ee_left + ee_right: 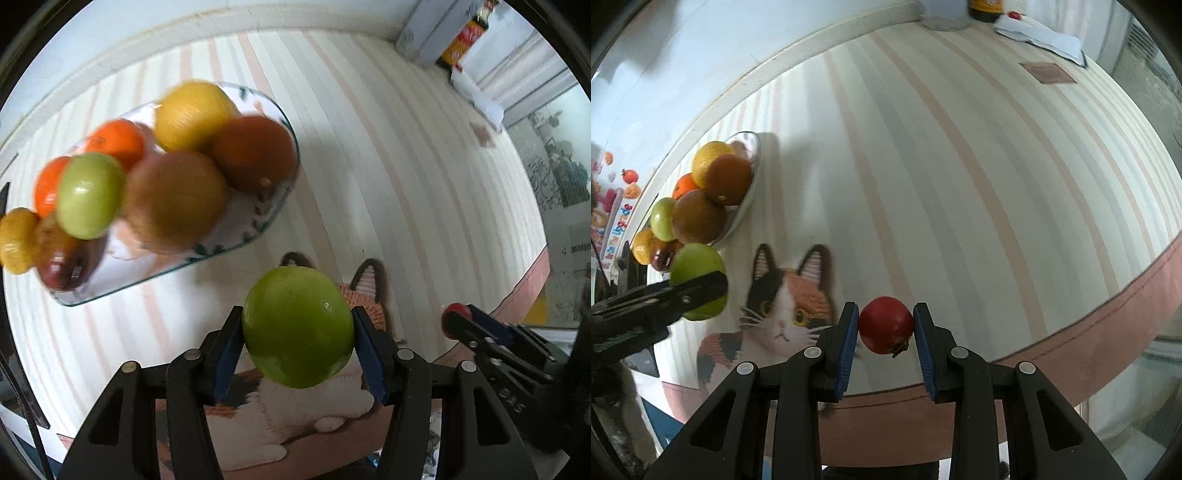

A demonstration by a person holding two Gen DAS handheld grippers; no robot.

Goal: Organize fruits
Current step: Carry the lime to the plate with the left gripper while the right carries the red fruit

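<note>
My left gripper [297, 328] is shut on a green apple [297, 326] and holds it above the striped tablecloth, near the cat picture. It also shows in the right wrist view [698, 282]. My right gripper [885, 325] is shut on a small red fruit [885, 324] with a dry stem end, held above the cloth near the table's front edge. A glass plate [255, 225] at the left carries several fruits: a yellow one [192, 112], oranges, brown ones, a green apple [90, 195] and a dark red one. The plate also shows in the right wrist view [748, 199].
A cat picture [786, 310] is on the tablecloth between the grippers. A grey box [432, 33], a bottle [467, 37] and white papers [1041, 37] sit at the far edge. The table's brown-edged front rim [1108, 317] is at the right.
</note>
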